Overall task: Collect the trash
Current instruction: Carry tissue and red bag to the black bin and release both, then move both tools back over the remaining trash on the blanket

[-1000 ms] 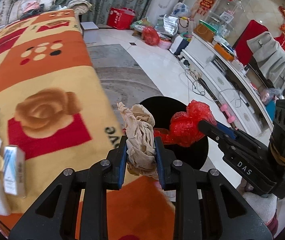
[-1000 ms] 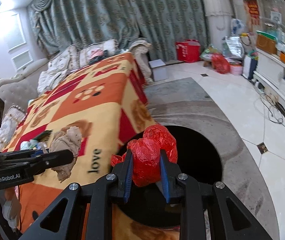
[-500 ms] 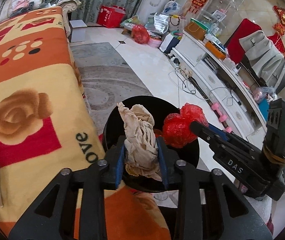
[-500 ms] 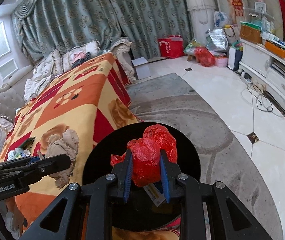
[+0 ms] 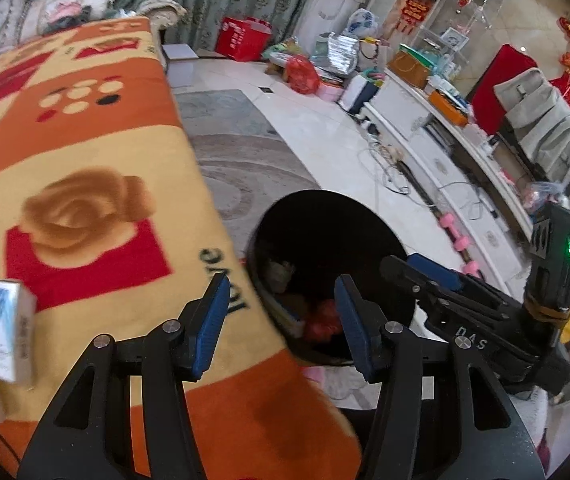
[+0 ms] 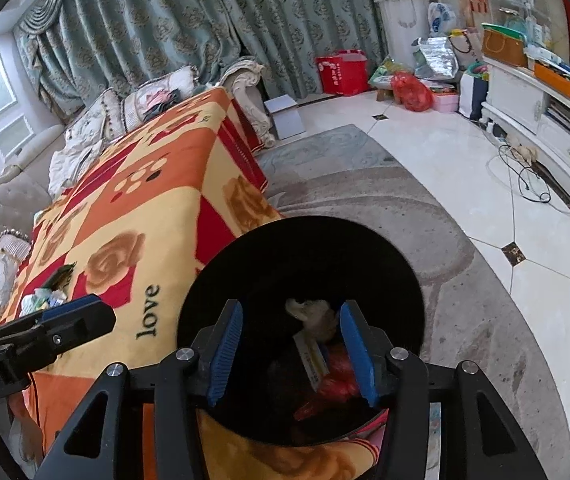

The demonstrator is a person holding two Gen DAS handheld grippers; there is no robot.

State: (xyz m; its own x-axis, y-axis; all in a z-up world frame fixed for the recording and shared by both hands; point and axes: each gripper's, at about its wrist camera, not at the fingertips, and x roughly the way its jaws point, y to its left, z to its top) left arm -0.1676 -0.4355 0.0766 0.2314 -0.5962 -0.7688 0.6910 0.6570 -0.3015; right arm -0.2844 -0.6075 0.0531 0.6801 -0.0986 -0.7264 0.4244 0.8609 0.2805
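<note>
Trash: red plastic bag [image 6: 335, 386] and beige crumpled paper [image 6: 313, 314] lie inside the black bin [image 6: 285, 236], at the blanket's [image 5: 85, 152] near edge. My left gripper [image 5: 281, 318] and right gripper [image 6: 291, 350] both poised above the bin mouth, jaws spread wide, empty.

Left gripper [image 5: 281, 322]: black frame, blue ribbed pads, silver screws. Right gripper [image 6: 291, 348] same; white "DAS" lettering, green LED.

Your left gripper [image 5: 281, 322] gapes empty over the bin's [image 5: 373, 220] rim beside the blanket [image 5: 85, 184]; red trash [image 5: 321, 320] lies inside, right gripper [image 5: 417, 270] alongside.
</note>
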